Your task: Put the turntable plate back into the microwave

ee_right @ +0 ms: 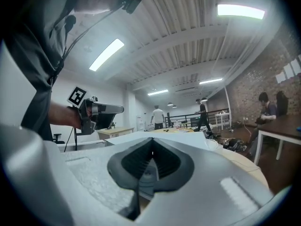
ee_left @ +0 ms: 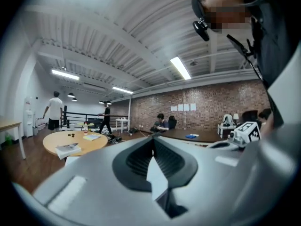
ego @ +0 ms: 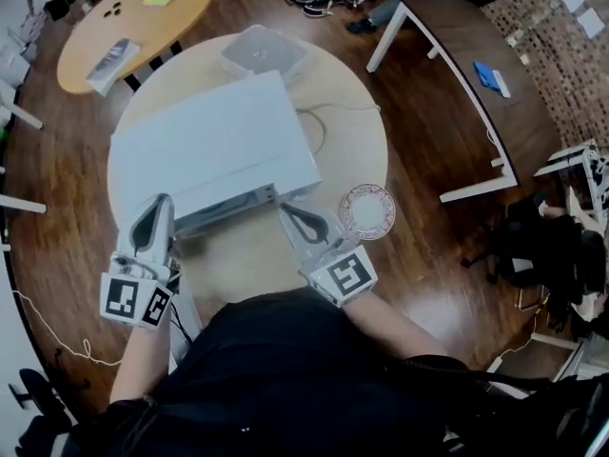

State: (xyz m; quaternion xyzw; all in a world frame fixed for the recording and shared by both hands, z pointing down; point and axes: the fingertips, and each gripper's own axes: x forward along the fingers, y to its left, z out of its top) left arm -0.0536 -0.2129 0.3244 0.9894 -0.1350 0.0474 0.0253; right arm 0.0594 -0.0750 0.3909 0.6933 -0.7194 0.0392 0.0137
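Seen from above in the head view, a white microwave [ego: 214, 146] stands on a round beige table [ego: 357, 150]. To its right, near the table's edge, lies the turntable plate [ego: 367, 211], glass with a red patterned rim. My left gripper [ego: 163, 201] is shut and empty at the microwave's front left corner. At the front right corner is my right gripper [ego: 284, 209], also shut and empty, a short way left of the plate. In each gripper view the jaws meet at their tips, left [ee_left: 153, 137] and right [ee_right: 152, 150], with nothing held.
A clear lidded container [ego: 262, 51] sits behind the microwave, and a cord [ego: 322, 124] trails over the table. A smaller round wooden table [ego: 133, 17] stands at far left, a long brown table [ego: 461, 60] at right. People stand and sit in the room's background.
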